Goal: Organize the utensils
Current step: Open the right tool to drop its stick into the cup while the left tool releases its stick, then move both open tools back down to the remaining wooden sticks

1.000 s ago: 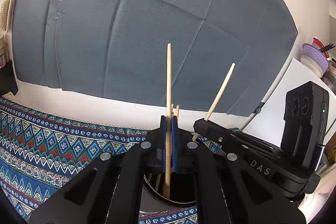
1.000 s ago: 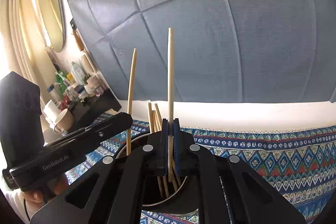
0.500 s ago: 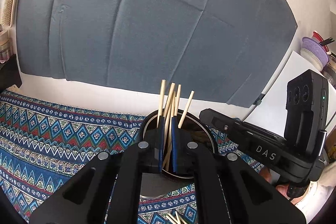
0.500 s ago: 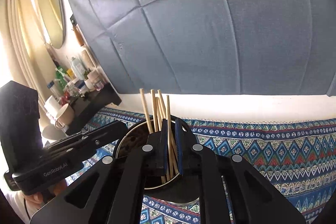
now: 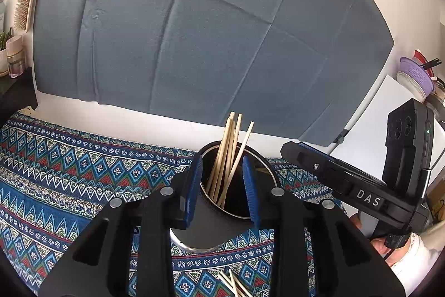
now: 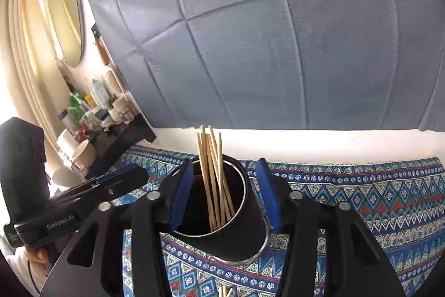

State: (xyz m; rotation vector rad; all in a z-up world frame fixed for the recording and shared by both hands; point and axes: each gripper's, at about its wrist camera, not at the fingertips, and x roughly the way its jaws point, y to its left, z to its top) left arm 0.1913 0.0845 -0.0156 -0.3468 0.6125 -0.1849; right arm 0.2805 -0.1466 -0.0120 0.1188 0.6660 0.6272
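A black metal cup stands on the patterned blue cloth and holds several wooden chopsticks. My left gripper is open and empty, its blue pads either side of the cup's mouth, above it. My right gripper is open and empty too, jaws spread around the cup's rim. More loose chopsticks lie on the cloth in front of the cup. The right gripper also shows in the left wrist view, the left gripper in the right wrist view.
The patterned tablecloth covers the table against a white wall with a grey-blue cloth. A black shelf with bottles and mugs is at the left. Stacked bowls stand at the far right.
Both grippers held a chopstick upright over the cup, lowered them in, then opened. The chopsticks now rest in the cup and both grippers are empty.
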